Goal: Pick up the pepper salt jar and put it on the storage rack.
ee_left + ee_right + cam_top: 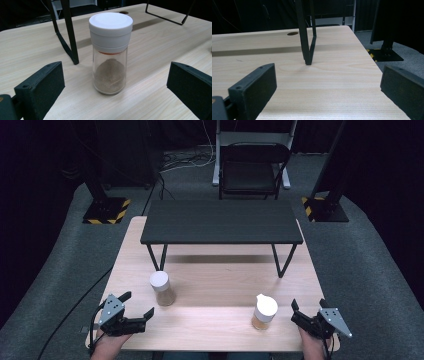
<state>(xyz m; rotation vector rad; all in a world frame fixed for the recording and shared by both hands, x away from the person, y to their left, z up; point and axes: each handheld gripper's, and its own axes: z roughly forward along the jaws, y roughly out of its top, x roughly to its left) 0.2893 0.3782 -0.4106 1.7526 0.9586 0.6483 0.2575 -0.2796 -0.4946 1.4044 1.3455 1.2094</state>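
My left tool (138, 304), lower left, gapes wide near a white-lidded spice jar (162, 288); my right tool (308, 309), lower right, gapes beside another jar (264, 312) on the bench (220, 285).

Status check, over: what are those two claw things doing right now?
Left gripper open, facing spice jar. Right gripper open, beside second jar. Nothing between.

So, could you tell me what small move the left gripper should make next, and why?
Probably ease the left gripper straight forward. In its own view the spice jar stands upright, centred ahead of the open jaws but not yet between them, so a short advance would bracket the glass body before closing.
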